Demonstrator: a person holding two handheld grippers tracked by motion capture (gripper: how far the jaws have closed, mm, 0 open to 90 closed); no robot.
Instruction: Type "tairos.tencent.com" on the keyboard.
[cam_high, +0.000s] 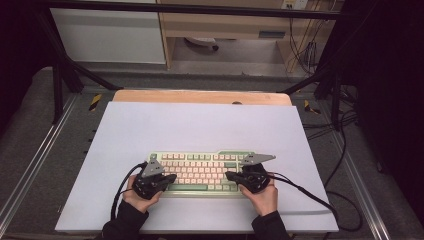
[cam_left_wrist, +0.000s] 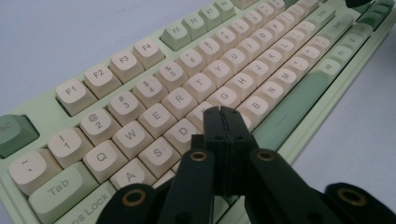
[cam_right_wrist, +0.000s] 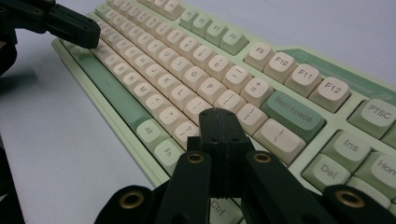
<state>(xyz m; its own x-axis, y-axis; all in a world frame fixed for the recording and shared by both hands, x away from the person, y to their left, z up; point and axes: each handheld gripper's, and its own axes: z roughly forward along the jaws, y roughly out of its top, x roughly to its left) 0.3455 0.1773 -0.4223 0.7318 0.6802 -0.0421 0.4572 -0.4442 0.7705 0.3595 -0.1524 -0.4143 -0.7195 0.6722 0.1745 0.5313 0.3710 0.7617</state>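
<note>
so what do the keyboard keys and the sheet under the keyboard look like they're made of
Keys: probably matte plastic, with moulded rounded tops, printed letters and a soft even sheen. Sheet: smooth, flat, pale lilac, no visible weave; maybe paper, card or thin plastic, hard to tell.

Pale lavender surface (cam_high: 150, 130), wooden strip (cam_high: 200, 96) along its far edge, black cables (cam_high: 345, 150) trailing beside.

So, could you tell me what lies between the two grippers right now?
Between the left gripper and the right gripper run the keyboard's lower key rows and its green space bar, as the high view shows.
</note>
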